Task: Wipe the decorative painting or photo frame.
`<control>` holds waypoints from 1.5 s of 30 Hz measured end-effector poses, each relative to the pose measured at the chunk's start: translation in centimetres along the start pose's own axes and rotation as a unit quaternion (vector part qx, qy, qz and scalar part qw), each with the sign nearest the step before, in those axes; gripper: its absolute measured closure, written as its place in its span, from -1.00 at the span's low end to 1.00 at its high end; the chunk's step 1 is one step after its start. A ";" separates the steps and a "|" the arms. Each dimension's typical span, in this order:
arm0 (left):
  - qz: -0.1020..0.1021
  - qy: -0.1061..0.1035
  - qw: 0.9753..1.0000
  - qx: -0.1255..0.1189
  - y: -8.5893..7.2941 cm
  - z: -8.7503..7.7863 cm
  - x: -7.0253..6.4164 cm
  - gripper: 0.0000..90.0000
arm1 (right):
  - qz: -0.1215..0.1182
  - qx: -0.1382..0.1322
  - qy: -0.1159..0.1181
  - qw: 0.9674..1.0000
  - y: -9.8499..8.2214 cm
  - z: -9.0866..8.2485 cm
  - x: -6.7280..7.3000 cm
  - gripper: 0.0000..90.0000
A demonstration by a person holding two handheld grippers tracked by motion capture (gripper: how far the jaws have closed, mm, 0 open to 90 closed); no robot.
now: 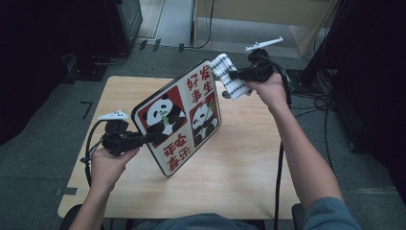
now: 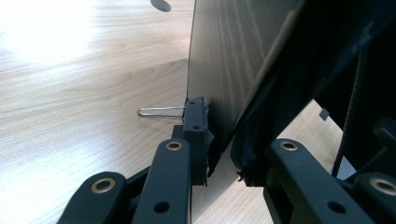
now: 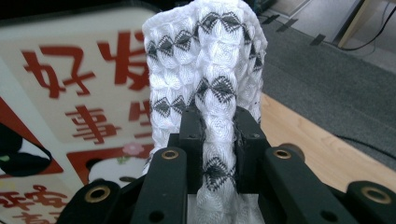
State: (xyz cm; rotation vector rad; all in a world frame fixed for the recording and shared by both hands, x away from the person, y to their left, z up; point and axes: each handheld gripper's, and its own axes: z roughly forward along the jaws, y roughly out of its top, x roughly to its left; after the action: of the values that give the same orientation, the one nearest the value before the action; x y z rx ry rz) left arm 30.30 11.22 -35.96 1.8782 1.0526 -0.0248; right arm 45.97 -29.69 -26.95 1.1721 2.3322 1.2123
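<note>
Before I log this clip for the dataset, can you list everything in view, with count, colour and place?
Panda board: one, white with red panels, black-and-white pandas and red characters; tilted up on its lower edge on the table, left edge clamped by the left gripper.
Cloth: one, white with a dark diamond pattern; pinched in the right gripper, at the board's upper right corner.
Table: one, light wood; under the board.
Floor: grey, around the table.
Cables: several, black; on the floor at right.
Left gripper: one, black, shut on the board's edge.
Right gripper: one, black, shut on the cloth.
Hands: left, right; forearms enter from the bottom.
</note>
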 end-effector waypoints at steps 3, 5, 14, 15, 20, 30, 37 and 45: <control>0.001 0.000 1.000 0.001 0.0 0.0 0.0 0.71 | -0.010 -0.002 -0.002 1.000 1.1 -0.3 0.4 0.73; 0.001 -0.001 1.000 0.001 0.0 0.0 0.0 0.71 | -0.015 -0.002 -0.002 1.000 1.8 -0.3 0.6 0.73; 0.002 -0.001 1.000 0.002 0.1 0.0 0.1 0.71 | -0.021 -0.016 0.004 1.000 4.0 -0.2 1.6 0.73; 0.002 -0.001 1.000 0.002 0.1 0.0 0.1 0.71 | -0.023 -0.016 0.005 1.000 4.2 -0.1 1.7 0.73; 0.003 -0.002 1.000 0.001 0.0 0.0 0.1 0.71 | -0.026 -0.018 0.010 0.999 5.0 0.6 2.4 0.73; 0.002 -0.006 1.000 0.003 0.1 -0.1 0.4 0.72 | -0.024 -0.018 0.027 0.999 4.1 2.5 2.8 0.72; 0.001 -0.007 1.000 0.003 0.1 -0.1 0.4 0.72 | -0.018 -0.017 0.032 0.999 2.9 2.8 2.6 0.73; 0.002 -0.009 1.000 0.003 0.1 -0.1 0.5 0.72 | -0.026 -0.006 0.029 0.999 2.1 3.2 2.7 0.73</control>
State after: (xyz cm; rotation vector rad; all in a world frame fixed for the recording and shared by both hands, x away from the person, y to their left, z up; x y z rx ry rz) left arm 30.60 11.60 -36.01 1.8821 1.0371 -0.0429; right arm 47.09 -25.17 -26.93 1.0780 2.3777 1.2569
